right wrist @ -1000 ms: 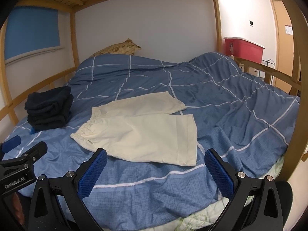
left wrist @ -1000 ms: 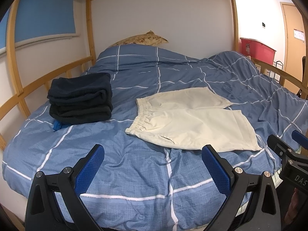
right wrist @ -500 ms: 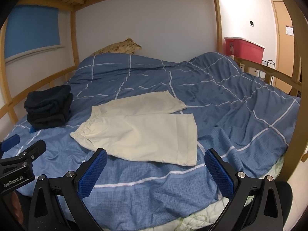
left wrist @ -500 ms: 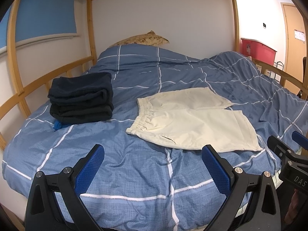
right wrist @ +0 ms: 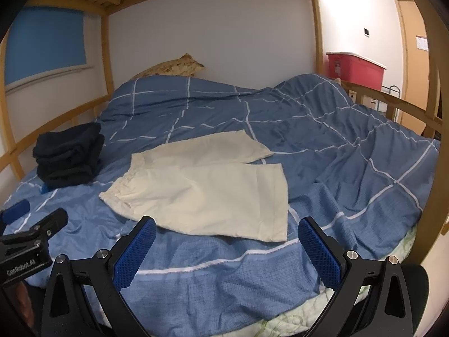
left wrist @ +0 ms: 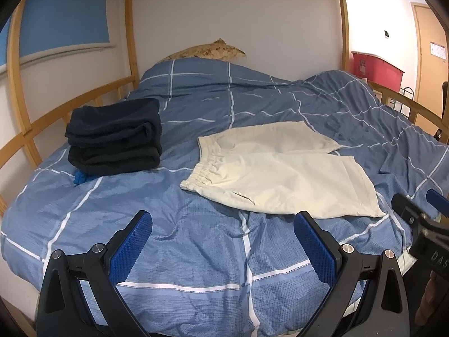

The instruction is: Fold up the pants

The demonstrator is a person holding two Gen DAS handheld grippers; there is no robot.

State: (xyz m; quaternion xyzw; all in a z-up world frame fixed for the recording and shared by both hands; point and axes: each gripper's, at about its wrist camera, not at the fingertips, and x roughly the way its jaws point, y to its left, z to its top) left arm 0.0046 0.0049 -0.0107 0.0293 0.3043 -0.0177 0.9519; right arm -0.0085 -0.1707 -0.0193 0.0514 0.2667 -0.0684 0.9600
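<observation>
Cream shorts (left wrist: 280, 171) lie flat and spread on the blue checked duvet (left wrist: 196, 247), elastic waistband to the left, both legs to the right; they also show in the right wrist view (right wrist: 207, 185). My left gripper (left wrist: 223, 241) is open and empty, held above the duvet in front of the waistband side. My right gripper (right wrist: 224, 244) is open and empty, just in front of the near leg's lower edge. Each gripper shows at the edge of the other's view.
A stack of folded dark clothes (left wrist: 115, 137) sits at the left of the bed near the wooden rail (left wrist: 70, 104). A patterned pillow (left wrist: 207, 52) lies at the head. A red bin (right wrist: 355, 68) stands past the right rail. The upper bunk's slats are overhead.
Both grippers have crept slightly forward toward the shorts. The shorts and the folded stack have not moved.
</observation>
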